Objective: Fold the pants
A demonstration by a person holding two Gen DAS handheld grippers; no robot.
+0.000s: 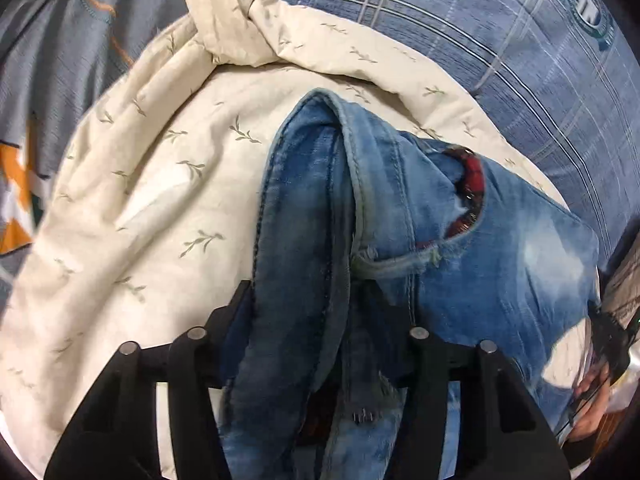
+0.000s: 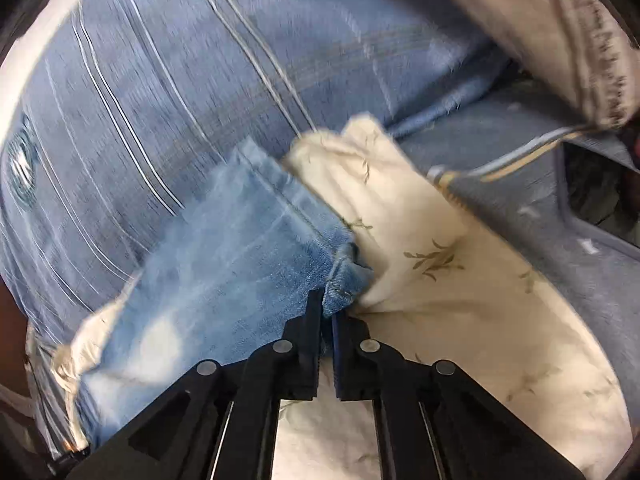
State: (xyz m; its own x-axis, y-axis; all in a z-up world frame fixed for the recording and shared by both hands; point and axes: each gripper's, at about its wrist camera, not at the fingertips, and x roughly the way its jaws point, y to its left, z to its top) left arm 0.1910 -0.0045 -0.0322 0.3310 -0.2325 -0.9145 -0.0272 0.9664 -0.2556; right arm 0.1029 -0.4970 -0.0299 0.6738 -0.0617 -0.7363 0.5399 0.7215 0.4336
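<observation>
Faded blue jeans (image 1: 460,248) with ripped patches showing red lining lie on a cream leaf-print quilt (image 1: 140,208). In the left wrist view my left gripper (image 1: 308,300) has its fingers apart, with a thick bunch of denim draped between them over the jaws. In the right wrist view my right gripper (image 2: 326,308) is pinched shut on the hemmed corner of a jeans leg (image 2: 240,248), holding it just above the quilt (image 2: 420,280).
A blue plaid bedspread (image 1: 500,40) lies under and beyond the quilt. A grey patterned cover (image 1: 60,60) is at the left. The bed's edge and a dark gap (image 2: 592,192) show at the right of the right wrist view.
</observation>
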